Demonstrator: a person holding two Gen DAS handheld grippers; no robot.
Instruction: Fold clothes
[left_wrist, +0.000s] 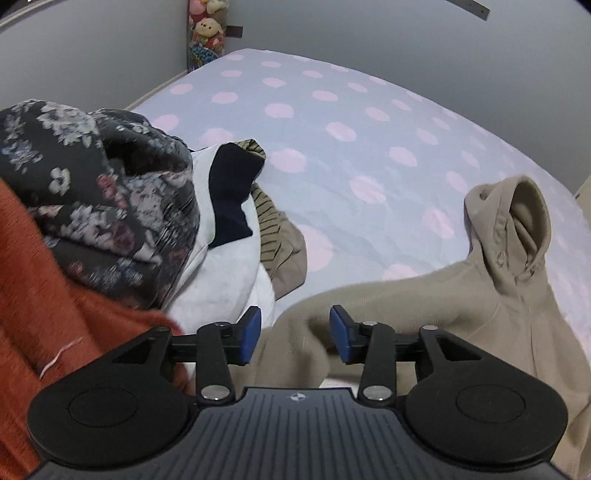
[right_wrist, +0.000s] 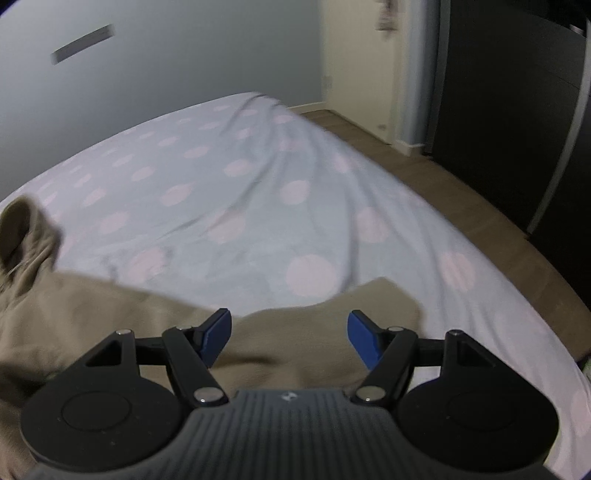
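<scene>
- Presently the beige hoodie (left_wrist: 509, 295) lay spread on the near part of the dotted bedsheet (left_wrist: 332, 129), hood up at the far end, its body rumpled with no clean fold showing.
- Left gripper (left_wrist: 295, 328): jaws spread, hovering over a sleeve, pinching nothing.
- Right gripper (right_wrist: 290, 332): jaws spread wide above the other sleeve (right_wrist: 369, 302), empty.
- Unfolded heap at left: floral garment (left_wrist: 103, 192), rust cloth (left_wrist: 55, 295), white-and-navy piece (left_wrist: 225, 221), striped item (left_wrist: 273, 229).
- Judgement: hoodie laid out but unfolded; heap remained to be folded.
</scene>
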